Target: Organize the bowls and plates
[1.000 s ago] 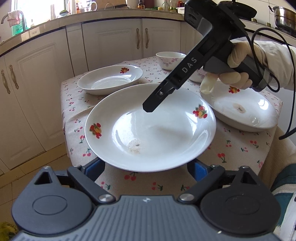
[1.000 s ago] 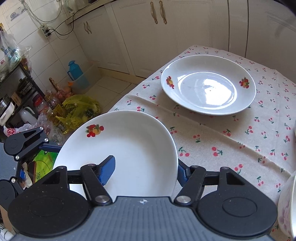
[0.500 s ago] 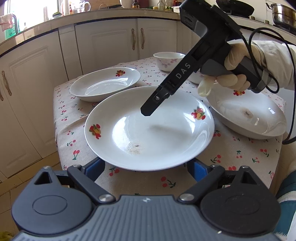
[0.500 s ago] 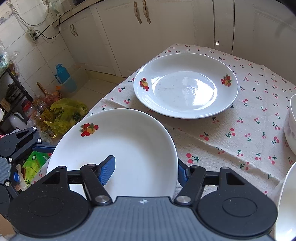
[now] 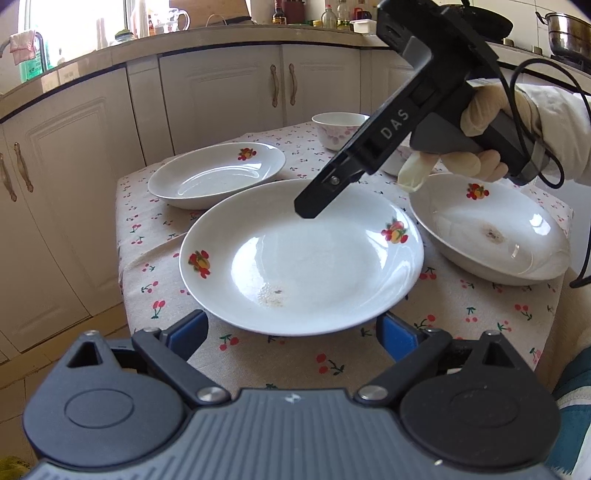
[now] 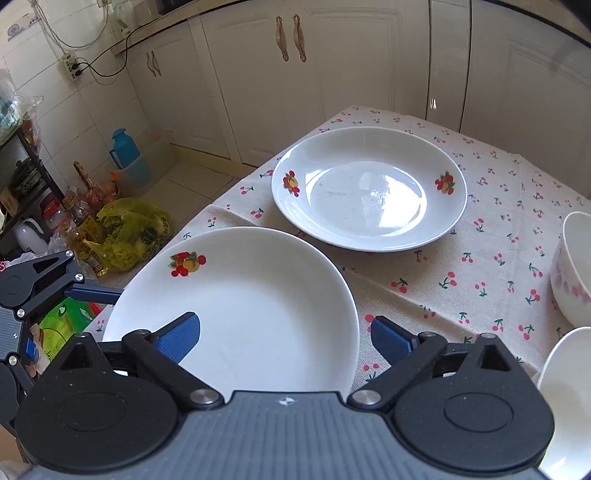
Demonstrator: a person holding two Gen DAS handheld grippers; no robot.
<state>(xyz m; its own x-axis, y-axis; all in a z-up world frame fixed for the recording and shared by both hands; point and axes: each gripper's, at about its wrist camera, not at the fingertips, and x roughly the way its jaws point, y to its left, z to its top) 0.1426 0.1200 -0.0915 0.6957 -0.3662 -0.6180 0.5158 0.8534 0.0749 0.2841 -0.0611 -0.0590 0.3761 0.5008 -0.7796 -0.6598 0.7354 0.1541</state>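
A white fruit-print plate (image 5: 301,254) is held up over the near table edge; its near rim hides the space between the blue pads of my left gripper (image 5: 291,328), so contact is unclear. It also shows in the right wrist view (image 6: 236,314), where my right gripper (image 6: 286,336) stands open, left pad over the plate, right pad past its rim. A second plate (image 5: 218,173) (image 6: 369,188) lies at the far left. A third plate (image 5: 487,229) lies at the right. A bowl (image 5: 338,129) (image 6: 572,269) stands behind.
The table wears a cherry-print cloth (image 5: 461,306) (image 6: 491,229). White cabinets (image 5: 221,92) stand close behind and to the left. Bags and bottles (image 6: 125,229) crowd the floor beside the table. A pot (image 5: 569,29) sits on the counter at the right.
The near plate and both grippers have shifted slightly over the table; the far plate and bowl have slid further into the right wrist view. Both grippers keep the same spread.
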